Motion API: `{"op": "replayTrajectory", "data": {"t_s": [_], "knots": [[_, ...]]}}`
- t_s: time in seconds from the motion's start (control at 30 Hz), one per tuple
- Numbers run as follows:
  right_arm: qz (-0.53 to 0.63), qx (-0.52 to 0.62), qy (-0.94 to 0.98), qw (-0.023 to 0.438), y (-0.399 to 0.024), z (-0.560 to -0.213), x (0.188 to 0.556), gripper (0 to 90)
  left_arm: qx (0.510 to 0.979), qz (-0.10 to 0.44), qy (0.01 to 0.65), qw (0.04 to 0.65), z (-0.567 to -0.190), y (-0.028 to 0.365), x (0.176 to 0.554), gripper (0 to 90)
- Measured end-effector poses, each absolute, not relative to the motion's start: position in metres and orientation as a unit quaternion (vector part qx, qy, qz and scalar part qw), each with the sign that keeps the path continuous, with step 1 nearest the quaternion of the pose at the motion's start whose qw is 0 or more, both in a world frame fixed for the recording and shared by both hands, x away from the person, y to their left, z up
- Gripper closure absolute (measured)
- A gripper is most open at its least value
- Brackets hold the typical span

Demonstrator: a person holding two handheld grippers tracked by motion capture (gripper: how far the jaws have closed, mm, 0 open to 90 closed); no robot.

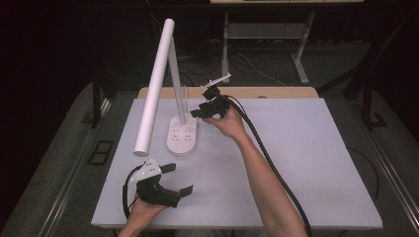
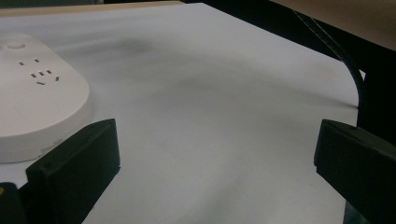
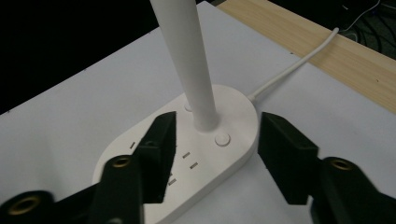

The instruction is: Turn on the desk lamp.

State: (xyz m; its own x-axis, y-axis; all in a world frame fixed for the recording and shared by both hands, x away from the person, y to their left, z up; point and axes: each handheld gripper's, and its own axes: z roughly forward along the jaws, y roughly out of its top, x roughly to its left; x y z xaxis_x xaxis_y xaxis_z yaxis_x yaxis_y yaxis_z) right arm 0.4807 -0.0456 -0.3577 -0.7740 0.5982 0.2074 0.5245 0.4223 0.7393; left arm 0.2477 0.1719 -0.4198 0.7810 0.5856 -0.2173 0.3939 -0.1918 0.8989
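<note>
A white desk lamp stands at the table's back left: an oval base with socket slots, a thin upright pole and a long tube head slanting towards me. My right gripper hovers just right of the base. In the right gripper view its jaws straddle the base's end near the pole and a round button, with a gap showing and nothing gripped. My left gripper rests open near the front left edge; its view has the base at far left.
A white board covers the table, with a wooden strip along its back edge. The lamp's white cord runs from the base back over the wood. A thick black cable trails from my right gripper along the forearm.
</note>
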Motion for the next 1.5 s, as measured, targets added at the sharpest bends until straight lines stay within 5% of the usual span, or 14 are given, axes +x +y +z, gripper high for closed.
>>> {"op": "replayTrajectory", "data": {"t_s": [0.67,1.5], "knots": [[0.452,0.356,0.818,-0.021,-0.039,-0.391,0.5,89.3,0.767,0.084,0.317,0.552,-0.419,0.172,0.248,0.0],[0.441,0.373,0.815,-0.033,-0.029,-0.427,0.511,89.7,0.768,0.082,0.313,0.552,-0.419,0.172,0.249,0.0]]}}
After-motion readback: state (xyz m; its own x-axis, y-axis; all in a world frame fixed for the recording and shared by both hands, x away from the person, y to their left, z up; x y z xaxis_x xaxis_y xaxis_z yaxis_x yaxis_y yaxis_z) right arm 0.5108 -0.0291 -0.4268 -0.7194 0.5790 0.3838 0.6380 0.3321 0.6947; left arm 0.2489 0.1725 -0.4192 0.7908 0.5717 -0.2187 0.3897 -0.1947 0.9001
